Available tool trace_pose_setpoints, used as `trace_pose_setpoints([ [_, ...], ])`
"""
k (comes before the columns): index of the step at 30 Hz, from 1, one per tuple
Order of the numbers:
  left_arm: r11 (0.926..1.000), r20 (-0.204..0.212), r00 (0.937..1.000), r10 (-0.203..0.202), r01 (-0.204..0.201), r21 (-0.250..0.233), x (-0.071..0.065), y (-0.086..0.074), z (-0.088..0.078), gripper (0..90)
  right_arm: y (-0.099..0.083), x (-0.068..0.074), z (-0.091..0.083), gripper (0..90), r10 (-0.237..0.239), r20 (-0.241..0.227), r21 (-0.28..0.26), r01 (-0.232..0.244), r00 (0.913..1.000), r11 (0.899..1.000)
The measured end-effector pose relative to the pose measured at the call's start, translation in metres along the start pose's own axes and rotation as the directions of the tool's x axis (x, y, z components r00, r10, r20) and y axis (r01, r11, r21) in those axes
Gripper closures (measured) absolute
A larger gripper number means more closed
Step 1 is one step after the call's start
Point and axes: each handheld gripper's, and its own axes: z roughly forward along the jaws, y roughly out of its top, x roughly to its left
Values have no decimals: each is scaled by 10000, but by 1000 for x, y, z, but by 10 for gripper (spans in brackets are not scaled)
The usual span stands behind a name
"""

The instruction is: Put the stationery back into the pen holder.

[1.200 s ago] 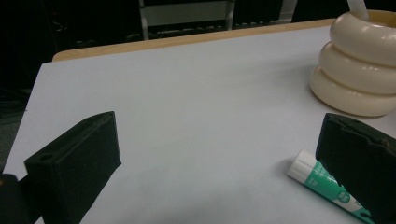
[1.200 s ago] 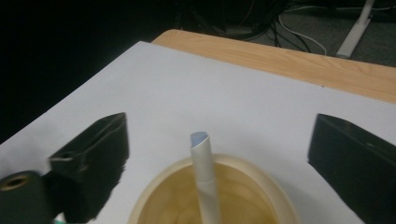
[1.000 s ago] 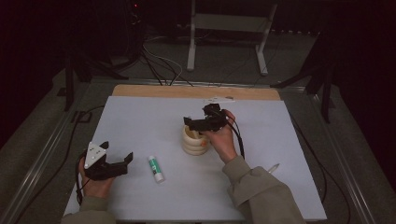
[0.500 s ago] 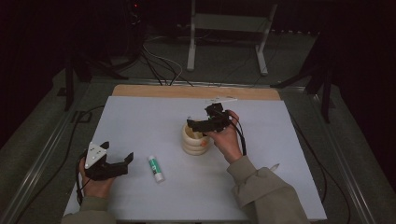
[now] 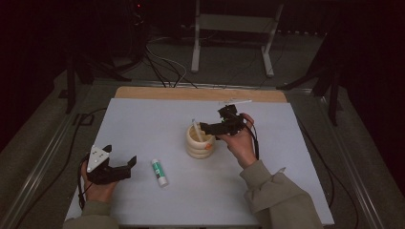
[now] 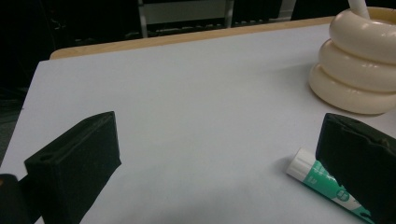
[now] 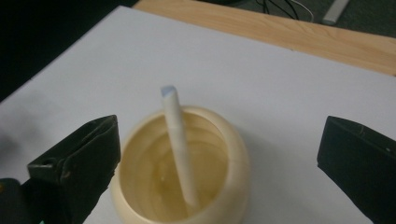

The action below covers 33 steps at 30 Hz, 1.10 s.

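Pen (image 7: 179, 140) is seen leaning inside the cream holder (image 5: 199, 142), mid-tabletop (image 5: 143, 119); the right claw (image 5: 208, 128) hangs spread just above it, holding nothing. Left claw (image 5: 130, 163), also spread, sits beside the glue stick (image 5: 160, 172), judged next: straddled, then pinched.

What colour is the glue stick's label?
Green with white print, on the glue stick; white cap end. Clearest in the left gripper view.
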Motion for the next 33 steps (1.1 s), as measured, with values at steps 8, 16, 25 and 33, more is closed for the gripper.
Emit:
trace_pose_setpoints([
  [8, 10000, 24, 10000, 4, -4, 29, 0, 0, 0, 4, -4, -6, -12, 0, -138, 238, 27, 138, 9996, 9999],
  [16, 10000, 25, 10000, 4, -4, 39, -1, 0, 1, 4, -12, -16, -24, 0, -119, 324, 32, 118, 9994, 9999],
  [25, 10000, 27, 10000, 13, -13, 78, -1, -1, 1, 4, -23, -30, -38, 0, 20, 481, -12, -19, 9988, 10000],
  [33, 9999, 21, 10000, -4, 4, 109, -1, -1, 1, 4, -29, -38, -49, 0, 12, 706, 32, -15, 9975, 10000],
])
